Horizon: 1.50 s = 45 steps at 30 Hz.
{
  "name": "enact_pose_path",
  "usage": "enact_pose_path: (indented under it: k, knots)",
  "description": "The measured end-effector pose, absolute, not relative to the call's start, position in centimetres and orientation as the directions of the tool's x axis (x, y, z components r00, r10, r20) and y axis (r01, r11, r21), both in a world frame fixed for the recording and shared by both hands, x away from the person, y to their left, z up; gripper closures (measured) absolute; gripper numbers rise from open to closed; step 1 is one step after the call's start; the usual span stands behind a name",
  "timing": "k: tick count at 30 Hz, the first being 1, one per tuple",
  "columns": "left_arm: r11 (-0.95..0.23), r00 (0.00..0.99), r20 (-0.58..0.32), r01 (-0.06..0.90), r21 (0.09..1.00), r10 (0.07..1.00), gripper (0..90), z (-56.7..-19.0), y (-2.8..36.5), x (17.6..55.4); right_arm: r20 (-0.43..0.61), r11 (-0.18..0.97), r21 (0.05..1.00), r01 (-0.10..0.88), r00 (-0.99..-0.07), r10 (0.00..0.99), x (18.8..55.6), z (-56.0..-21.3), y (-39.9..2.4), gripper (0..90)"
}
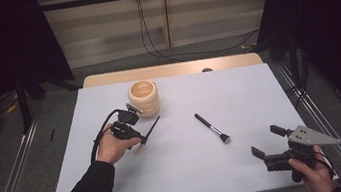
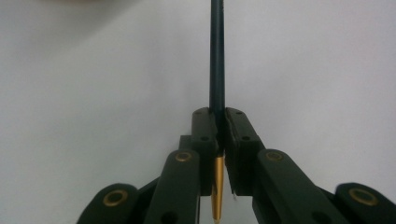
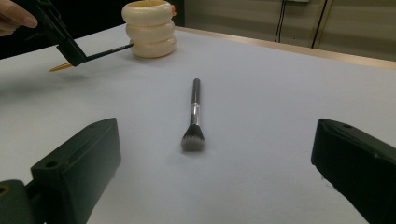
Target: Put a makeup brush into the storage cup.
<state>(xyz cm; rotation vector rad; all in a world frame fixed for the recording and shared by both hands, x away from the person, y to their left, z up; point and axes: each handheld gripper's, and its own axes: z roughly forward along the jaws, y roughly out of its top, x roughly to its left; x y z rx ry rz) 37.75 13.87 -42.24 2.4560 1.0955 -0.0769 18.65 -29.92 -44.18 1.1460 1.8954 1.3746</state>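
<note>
My left gripper (image 1: 140, 141) is clamped on a thin dark brush with a gold end (image 2: 217, 70), held just above the desk (image 1: 239, 96), its handle tip just beside the cream ringed pot (image 1: 144, 98). My right gripper (image 1: 267, 141) hangs wide apart with nothing in it, facing the flat-headed makeup brush (image 3: 194, 116) lying mid-desk.

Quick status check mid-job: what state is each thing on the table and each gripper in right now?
Left gripper: shut on the thin brush.
Thin brush: held off the table, dark handle pointing toward the holder.
Right gripper: open, holding nothing.
Makeup brush: lying flat on the table, untouched.
Cream ringed holder: upright, with no brush in it.
</note>
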Motion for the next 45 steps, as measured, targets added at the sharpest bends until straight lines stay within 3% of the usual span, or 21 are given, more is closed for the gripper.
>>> enact_pose_path:
  k: [4, 12, 17, 26, 45]
  knots:
    - [-0.570, 0.696, -0.263, 0.706, 0.420, 0.668, 83.4, -42.0, 14.4, 37.3, 0.056, 0.126, 0.938, 0.323, -0.500, 0.864, 18.7, -44.2, -30.0, 0.8]
    - [-0.550, 0.737, -0.252, 0.647, 0.528, 0.627, 83.3, -41.2, 14.7, 35.9, 0.056, 0.126, 0.938, 0.323, -0.500, 0.864, 18.7, -44.2, -29.9, 0.8]
    - [-0.460, 0.705, -0.277, 0.660, 0.595, 0.653, 83.4, -41.0, 15.4, 35.6, 0.057, 0.125, 0.938, 0.323, -0.501, 0.864, 18.7, -44.2, -30.0, 0.8]
    - [-0.371, 0.725, -0.267, 0.589, 0.718, 0.635, 83.3, -40.0, 16.2, 34.4, 0.059, 0.124, 0.939, 0.322, -0.506, 0.861, 18.7, -44.2, -29.9, 0.7]
    - [-0.210, 0.770, -0.259, 0.451, 0.867, 0.583, 83.3, -38.8, 17.6, 32.3, 0.058, 0.125, 0.939, 0.321, -0.505, 0.861, 18.6, -44.2, -29.9, 0.7]
